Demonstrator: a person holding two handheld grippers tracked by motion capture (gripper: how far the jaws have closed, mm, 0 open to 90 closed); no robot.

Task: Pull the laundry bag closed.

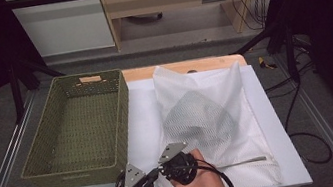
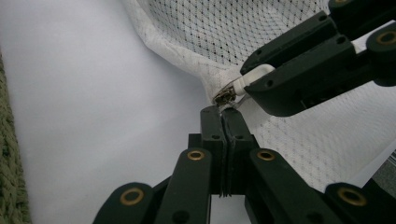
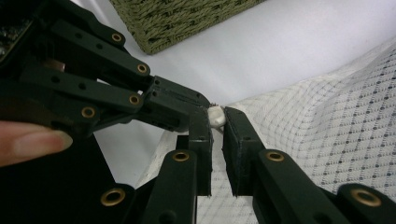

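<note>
One white mesh laundry bag lies right of centre on the table, a grey garment seemingly inside. One woven basket stands empty at left. At the bag's lower-left corner, the left gripper has its jaws pressed together on the fabric edge. The right gripper pinches the white zipper pull. The zipper work appears barely begun; the basket remains unused.
</note>
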